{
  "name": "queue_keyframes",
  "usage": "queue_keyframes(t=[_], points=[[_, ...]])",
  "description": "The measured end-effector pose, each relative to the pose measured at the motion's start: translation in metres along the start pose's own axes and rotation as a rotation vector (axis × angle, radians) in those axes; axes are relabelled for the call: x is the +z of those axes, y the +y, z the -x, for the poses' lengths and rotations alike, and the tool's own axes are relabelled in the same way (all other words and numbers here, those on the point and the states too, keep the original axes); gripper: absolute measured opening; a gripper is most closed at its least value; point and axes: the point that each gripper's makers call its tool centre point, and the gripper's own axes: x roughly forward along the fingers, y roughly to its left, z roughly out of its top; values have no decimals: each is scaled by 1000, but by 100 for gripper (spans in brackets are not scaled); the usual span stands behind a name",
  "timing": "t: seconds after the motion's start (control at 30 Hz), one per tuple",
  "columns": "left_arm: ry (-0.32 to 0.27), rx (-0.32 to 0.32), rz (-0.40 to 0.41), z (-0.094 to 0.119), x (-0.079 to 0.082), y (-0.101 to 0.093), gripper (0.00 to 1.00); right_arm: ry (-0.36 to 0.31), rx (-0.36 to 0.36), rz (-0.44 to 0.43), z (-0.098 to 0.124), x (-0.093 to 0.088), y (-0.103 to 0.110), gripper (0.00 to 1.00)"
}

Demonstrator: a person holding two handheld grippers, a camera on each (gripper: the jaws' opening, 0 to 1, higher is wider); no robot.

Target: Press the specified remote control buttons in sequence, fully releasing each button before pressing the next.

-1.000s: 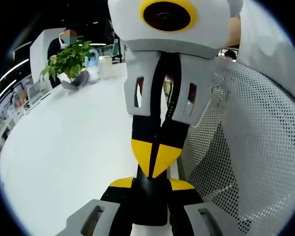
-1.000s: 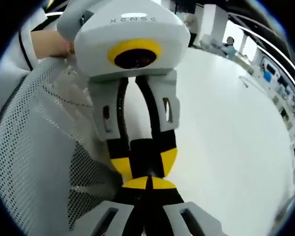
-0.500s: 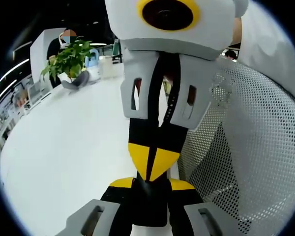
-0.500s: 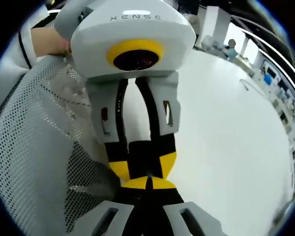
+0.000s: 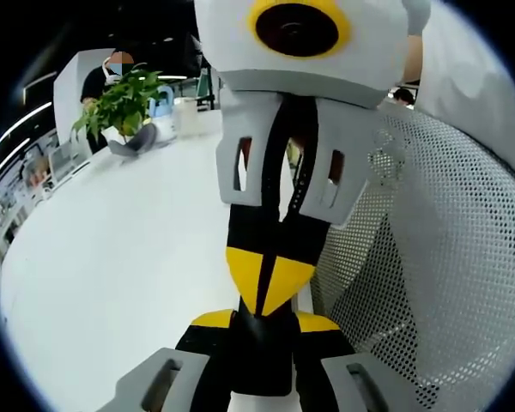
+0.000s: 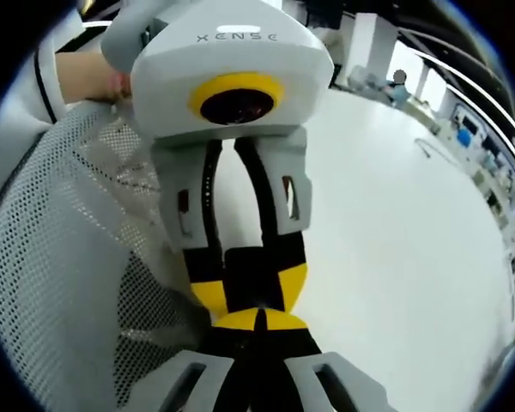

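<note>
A black thing, apparently the remote (image 5: 262,360), sits clamped between my left gripper's (image 5: 266,322) yellow-tipped jaws, low in the left gripper view. My right gripper (image 5: 270,283) comes down from above with its jaws shut, and its yellow tips meet the black thing's end. In the right gripper view my right gripper (image 6: 259,319) is shut at the bottom. Its tips rest against the black piece (image 6: 256,270) held by the left gripper (image 6: 253,287). The buttons are hidden.
A white mesh chair back (image 5: 429,283) stands close beside both grippers (image 6: 60,283). A white table (image 5: 112,249) spreads behind them (image 6: 395,240). A potted plant (image 5: 120,103) stands at its far end. A person's hand (image 6: 90,77) holds the left gripper.
Both views wobble slightly. The two grippers stay tip to tip, and the left gripper keeps its hold on the black thing.
</note>
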Motion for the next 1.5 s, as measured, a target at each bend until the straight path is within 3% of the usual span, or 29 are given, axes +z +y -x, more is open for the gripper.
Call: queue_keyframes(t=[0.23,0.6,1.07,1.3,1.5], points=[[-7,1,6,0,0,0,25,-57,31,-47,3,0,6,2],[-9,1,4,0,0,0,25,-44,18,-10,12,-14,5,6],[-8,4,5,0,0,0,25,-49,18,-33,15,-21,0,14],[-6,29,27,0,1,0,25,-130,34,-52,10,-13,1,14],[-21,55,42,-1,1,0,25,-144,22,-54,9,-11,-2,15]])
